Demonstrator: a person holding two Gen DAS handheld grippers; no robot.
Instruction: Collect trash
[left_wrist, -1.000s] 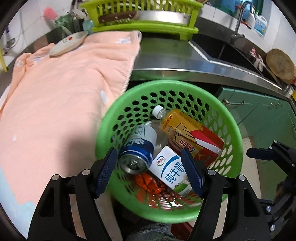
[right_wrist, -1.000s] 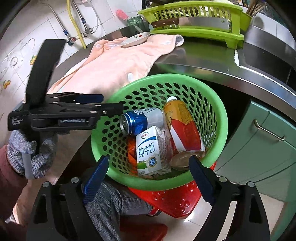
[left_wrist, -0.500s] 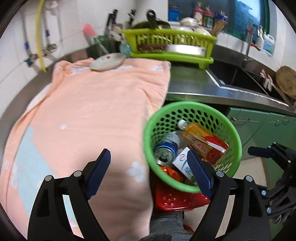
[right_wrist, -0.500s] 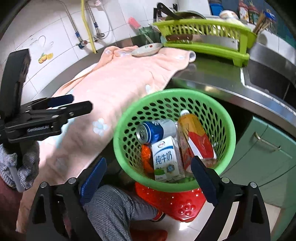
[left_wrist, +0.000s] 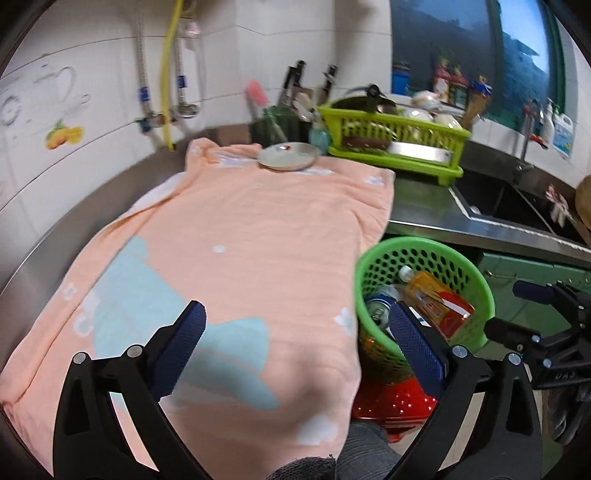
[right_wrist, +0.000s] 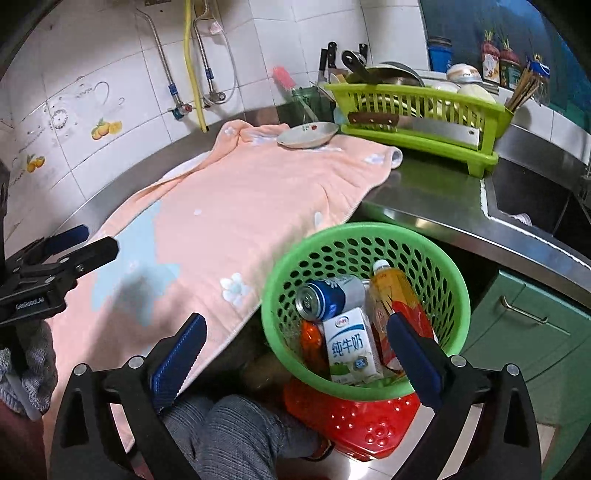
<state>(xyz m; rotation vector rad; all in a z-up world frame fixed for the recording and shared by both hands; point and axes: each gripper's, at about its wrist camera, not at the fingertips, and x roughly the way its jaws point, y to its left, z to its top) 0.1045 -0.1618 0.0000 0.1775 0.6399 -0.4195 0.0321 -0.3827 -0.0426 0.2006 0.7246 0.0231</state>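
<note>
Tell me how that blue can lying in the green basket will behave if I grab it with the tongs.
The blue can lies on its side, mouth open, so it is probably empty and light. Its smooth round wall may slip or roll against the milk carton. Thin metal would likely dent under a hard squeeze.

Even indoor light, moderately bright. Left wrist view soft with motion blur, worst on the knives and wall pipes behind the green dish rack (left_wrist: 391, 147); right wrist view sharper. Dark, dim window above that rack. Soft shadow patches on the peach towel (right_wrist: 236, 206) left of it. Dull sheen on the steel counter (right_wrist: 436, 199) in front of it. Fisheye bends lines, corners black
</note>
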